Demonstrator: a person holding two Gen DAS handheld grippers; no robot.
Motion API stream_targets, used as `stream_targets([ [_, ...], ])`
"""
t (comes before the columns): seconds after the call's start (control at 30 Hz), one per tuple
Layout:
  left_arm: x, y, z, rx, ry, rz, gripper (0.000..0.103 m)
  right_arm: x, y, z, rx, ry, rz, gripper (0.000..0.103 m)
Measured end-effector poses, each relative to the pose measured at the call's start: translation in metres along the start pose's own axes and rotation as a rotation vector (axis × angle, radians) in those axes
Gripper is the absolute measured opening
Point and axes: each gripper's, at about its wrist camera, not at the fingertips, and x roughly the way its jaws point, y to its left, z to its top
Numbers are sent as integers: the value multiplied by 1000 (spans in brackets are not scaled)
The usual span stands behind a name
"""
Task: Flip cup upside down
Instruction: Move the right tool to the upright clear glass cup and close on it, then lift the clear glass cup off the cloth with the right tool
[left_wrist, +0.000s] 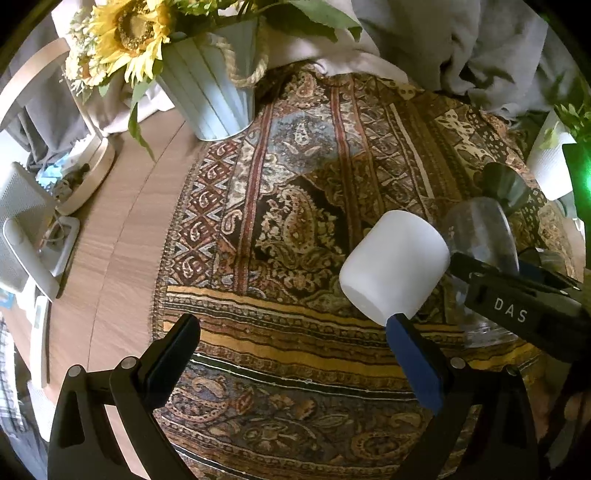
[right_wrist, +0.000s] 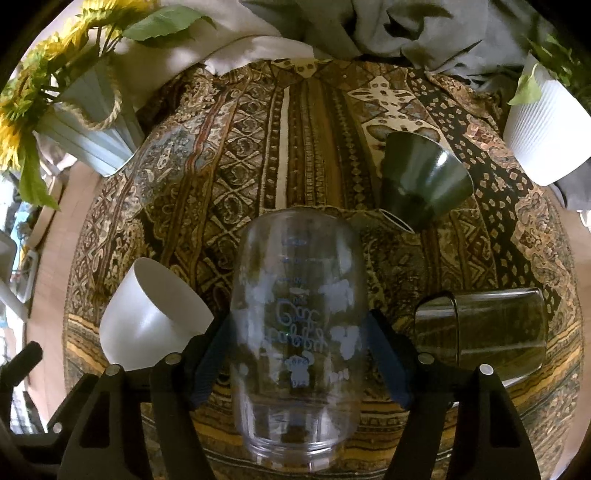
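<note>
Two grippers are working, and only the right wrist view shows the right gripper (right_wrist: 299, 354) clamped on the clear printed cup (right_wrist: 299, 314), mouth nearest the camera, base pointing away, between both fingers over the patterned cloth (right_wrist: 258, 147). Beyond sit a glass mug (right_wrist: 484, 328) and green cup (right_wrist: 424, 177). Over in the left view, the left gripper (left_wrist: 295, 354) spreads wide, white cup (left_wrist: 395, 266) at its blue fingertip, sunflower pot (left_wrist: 210, 92) farther back.

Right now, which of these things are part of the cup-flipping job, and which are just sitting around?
Part of the job:
clear printed cup, between the right hand-held gripper fingers
white cup
green cup
glass mug

Just sitting around:
sunflower vase
white ribbed pot
patterned cloth
</note>
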Motion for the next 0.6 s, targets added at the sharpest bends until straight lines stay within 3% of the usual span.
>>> stream_targets([
  [0.03, -2, 0, 0, 14, -2, -12, 103, -2, 0, 0, -2, -4, 2, 72],
  [0.07, -4, -1, -1, 110, -5, -87, 103, -4, 1, -1, -3, -8, 1, 72],
  [0.3, -25, 4, -5, 100, -35, -113, 103, -35, 0, -5, 12, -61, 4, 72],
  [0.53, -48, 7, -16, 112, -64, -150, 103, -75, -8, -30, 29, -83, 8, 72],
  [0.6, -55, 6, -21, 120, -75, -155, 103, -87, -9, -40, 110, -62, -11, 72],
])
